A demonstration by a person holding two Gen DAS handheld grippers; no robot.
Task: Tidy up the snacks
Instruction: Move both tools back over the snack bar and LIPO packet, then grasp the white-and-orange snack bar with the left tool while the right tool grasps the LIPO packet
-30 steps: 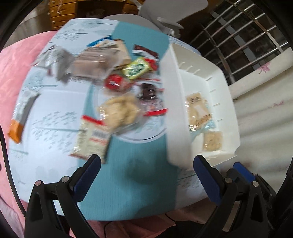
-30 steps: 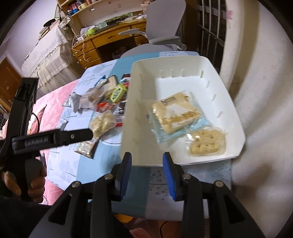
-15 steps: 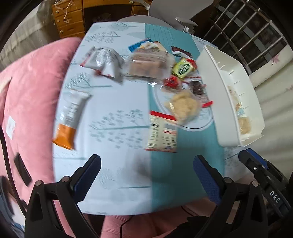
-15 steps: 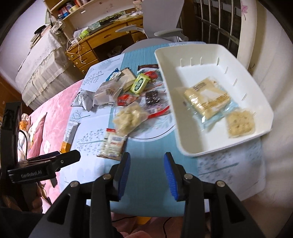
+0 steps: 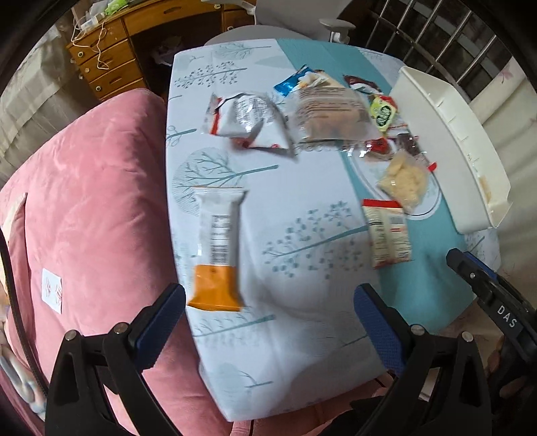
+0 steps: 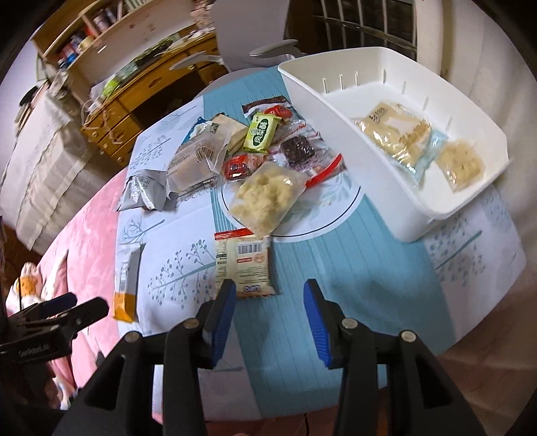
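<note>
Several wrapped snacks lie on the patterned table. A white and orange bar lies near the left edge, just ahead of my open, empty left gripper. A red-topped cracker packet lies just ahead of my open, empty right gripper. A clear bag of pale crumbly snack, a green packet and a silver packet lie farther back. The white bin at right holds two pale wrapped snacks.
A pink cushion borders the table's left side. A wooden desk and a grey chair stand behind the table. The right gripper shows at the lower right of the left wrist view.
Both grippers have swung left, away from the bin. The left now faces the orange bar and the table's left edge. The right now faces the cracker packet.
</note>
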